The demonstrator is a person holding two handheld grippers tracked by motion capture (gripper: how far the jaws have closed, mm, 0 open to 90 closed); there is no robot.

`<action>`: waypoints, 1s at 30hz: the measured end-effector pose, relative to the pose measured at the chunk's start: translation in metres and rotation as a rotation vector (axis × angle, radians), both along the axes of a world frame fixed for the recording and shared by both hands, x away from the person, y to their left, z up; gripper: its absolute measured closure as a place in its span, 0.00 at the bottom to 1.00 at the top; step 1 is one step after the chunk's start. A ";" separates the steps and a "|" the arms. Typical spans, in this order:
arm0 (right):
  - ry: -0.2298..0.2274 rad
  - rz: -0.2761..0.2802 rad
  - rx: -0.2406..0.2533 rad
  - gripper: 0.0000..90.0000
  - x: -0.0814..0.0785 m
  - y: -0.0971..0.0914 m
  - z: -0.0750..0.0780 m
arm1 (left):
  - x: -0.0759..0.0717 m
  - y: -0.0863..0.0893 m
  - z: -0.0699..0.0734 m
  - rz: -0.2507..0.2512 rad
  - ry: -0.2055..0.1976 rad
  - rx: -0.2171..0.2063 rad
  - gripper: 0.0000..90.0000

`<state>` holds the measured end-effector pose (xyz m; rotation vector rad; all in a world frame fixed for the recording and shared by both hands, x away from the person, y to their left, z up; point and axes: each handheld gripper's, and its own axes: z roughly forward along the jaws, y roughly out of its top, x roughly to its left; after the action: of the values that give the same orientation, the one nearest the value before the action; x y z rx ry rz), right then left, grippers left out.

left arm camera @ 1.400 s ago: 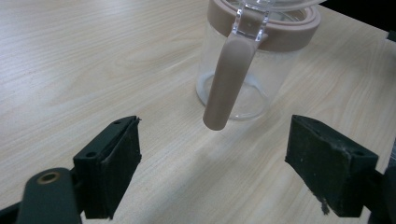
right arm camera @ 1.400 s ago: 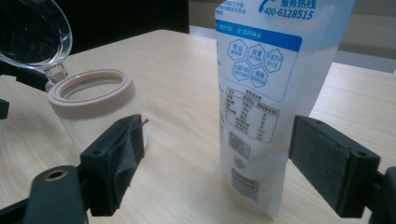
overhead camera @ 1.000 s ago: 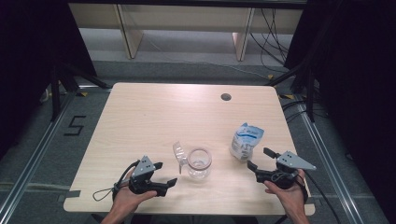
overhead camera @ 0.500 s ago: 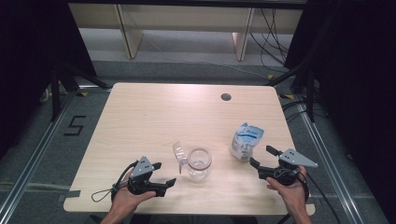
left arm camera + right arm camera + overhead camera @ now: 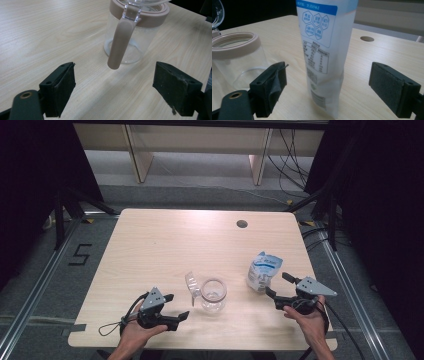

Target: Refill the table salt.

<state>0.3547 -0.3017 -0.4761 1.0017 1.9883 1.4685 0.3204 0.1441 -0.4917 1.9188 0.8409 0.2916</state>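
Bench [image 5: 150, 245]: 2 things near the front edge, a jar [image 5: 213, 295] with its lid flipped open and a pouch [image 5: 263, 270] standing upright to its right.
Left gripper [image 5: 174, 307]: wide open, empty, its jaws facing the jar's handle [image 5: 119, 45].
Right gripper [image 5: 278, 286]: wide open, empty, just short of the pouch.
Step, likely: grasping the pouch; close on its middle, gently, keeping it upright.

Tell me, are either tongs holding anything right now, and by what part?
Nothing is held. The left tongs are open, short of the jar handle; the right tongs are open, with the pouch standing between the jaws untouched.
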 end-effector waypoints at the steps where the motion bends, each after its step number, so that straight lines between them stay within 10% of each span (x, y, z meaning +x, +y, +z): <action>1: 0.000 0.000 0.000 0.17 0.000 0.000 0.000 | 0.000 -0.001 0.000 0.000 0.001 -0.002 0.19; 30: -0.016 0.071 -0.031 0.17 0.039 0.026 -0.025 | 0.003 -0.005 -0.001 -0.023 0.003 0.000 0.19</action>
<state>0.3937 -0.2753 -0.5007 0.9124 2.0486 1.4735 0.3239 0.1394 -0.4924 1.9280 0.8203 0.2756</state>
